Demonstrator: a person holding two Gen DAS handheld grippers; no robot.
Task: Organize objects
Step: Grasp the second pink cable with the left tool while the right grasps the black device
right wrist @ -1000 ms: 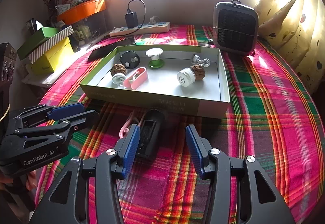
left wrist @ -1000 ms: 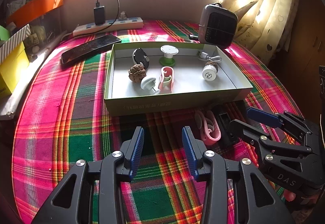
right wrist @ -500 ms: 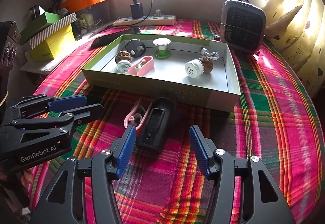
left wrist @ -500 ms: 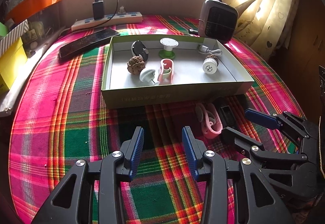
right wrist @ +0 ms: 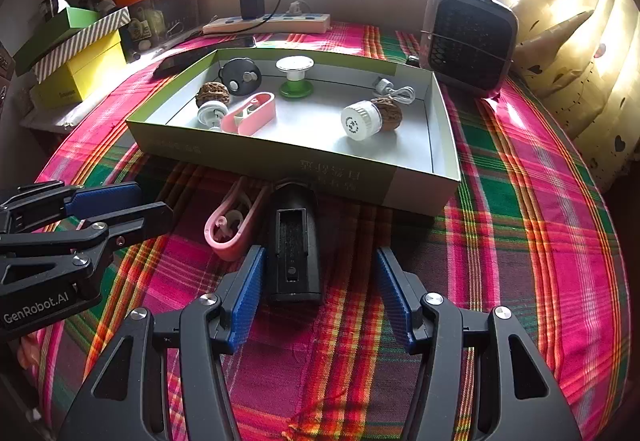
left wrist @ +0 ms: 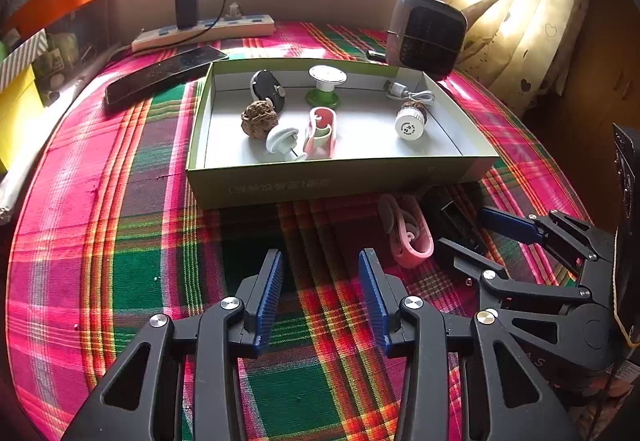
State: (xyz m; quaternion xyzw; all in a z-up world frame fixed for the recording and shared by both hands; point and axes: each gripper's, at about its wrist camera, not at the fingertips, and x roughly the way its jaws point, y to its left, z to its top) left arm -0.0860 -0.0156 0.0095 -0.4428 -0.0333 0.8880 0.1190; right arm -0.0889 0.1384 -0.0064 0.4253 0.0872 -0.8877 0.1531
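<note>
A black oblong device (right wrist: 294,241) lies on the plaid cloth just in front of the green-sided box (right wrist: 280,161). My right gripper (right wrist: 320,281) stands open around its near end, the pads not touching it. A pink clip (right wrist: 232,225) lies right beside it on the left. The box holds a walnut (right wrist: 212,93), a green-and-white spool (right wrist: 295,77), a pink case (right wrist: 250,113), a white cap (right wrist: 360,119) and other small items. My left gripper (left wrist: 320,281) hovers open over bare cloth, with nothing between its fingers. In the left wrist view the right gripper (left wrist: 480,237) is at the right, by the pink clip (left wrist: 408,237).
A small heater (left wrist: 426,33) stands behind the box's right corner. A power strip (left wrist: 204,33) with a charger and a dark phone (left wrist: 164,75) lie at the back left. Stacked yellow and green boxes (right wrist: 80,77) stand at the left edge, curtains at the right.
My right gripper has opened wider and come forward, so the black device's near end now lies between its fingers. The left gripper has stayed where it was.
</note>
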